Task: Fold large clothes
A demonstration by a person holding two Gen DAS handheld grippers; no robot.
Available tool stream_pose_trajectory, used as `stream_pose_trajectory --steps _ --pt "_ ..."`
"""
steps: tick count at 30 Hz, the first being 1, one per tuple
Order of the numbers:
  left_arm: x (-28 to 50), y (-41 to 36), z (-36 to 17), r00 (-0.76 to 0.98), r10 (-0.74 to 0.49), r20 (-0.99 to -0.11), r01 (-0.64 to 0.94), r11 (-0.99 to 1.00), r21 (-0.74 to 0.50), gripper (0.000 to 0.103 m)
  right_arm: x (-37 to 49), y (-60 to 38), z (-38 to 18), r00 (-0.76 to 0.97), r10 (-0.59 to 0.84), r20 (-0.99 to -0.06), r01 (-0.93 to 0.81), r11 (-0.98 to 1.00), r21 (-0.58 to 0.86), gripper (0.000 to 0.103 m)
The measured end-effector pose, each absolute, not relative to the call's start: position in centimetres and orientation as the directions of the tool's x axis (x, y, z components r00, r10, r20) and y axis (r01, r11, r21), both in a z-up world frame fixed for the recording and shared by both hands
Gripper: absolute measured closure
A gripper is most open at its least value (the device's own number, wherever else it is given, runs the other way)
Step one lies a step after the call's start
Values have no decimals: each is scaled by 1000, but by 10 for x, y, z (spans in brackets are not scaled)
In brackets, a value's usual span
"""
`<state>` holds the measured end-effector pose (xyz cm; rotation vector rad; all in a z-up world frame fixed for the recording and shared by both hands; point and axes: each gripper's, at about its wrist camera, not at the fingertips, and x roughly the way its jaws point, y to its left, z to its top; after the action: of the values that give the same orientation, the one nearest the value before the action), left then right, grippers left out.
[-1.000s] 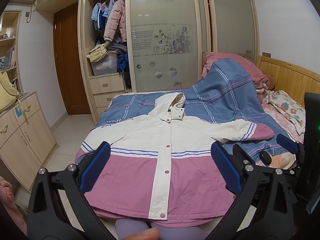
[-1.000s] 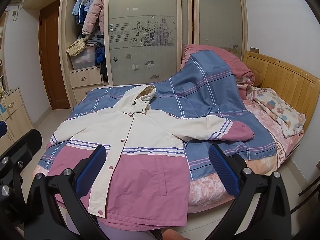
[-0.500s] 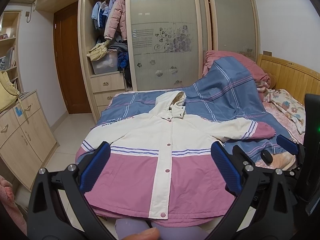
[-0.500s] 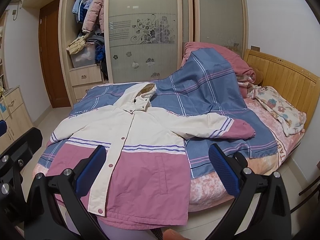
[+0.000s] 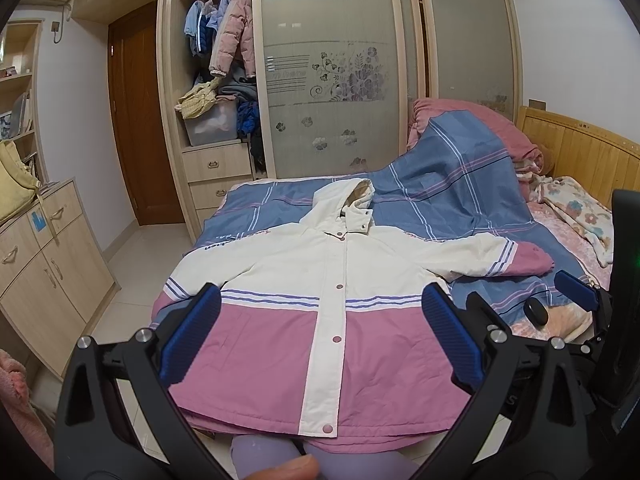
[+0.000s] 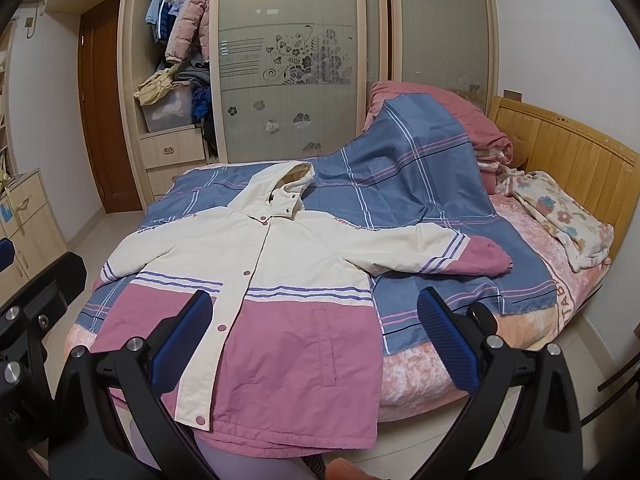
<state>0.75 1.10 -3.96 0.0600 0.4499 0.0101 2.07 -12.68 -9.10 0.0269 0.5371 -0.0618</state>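
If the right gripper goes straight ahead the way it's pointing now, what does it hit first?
Most likely the jacket: the open right gripper points at its pink lower front, lying flat on the bed. Depth is unclear, but nothing else shows between.

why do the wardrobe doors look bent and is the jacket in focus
Left wrist view: fisheye lens bows the wardrobe doors, corners vignetted black; jacket sharp. Right wrist view: same curving at the headboard, jacket crisp, even ceiling light, no harsh shadows.
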Motion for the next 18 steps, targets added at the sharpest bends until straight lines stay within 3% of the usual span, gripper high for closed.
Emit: stream_pose_trajectory --steps 18 --pt "10 11 -37 899 24 -438 3 998 61 2 21 -127 -91 856 -47 -515 59 998 8 1"
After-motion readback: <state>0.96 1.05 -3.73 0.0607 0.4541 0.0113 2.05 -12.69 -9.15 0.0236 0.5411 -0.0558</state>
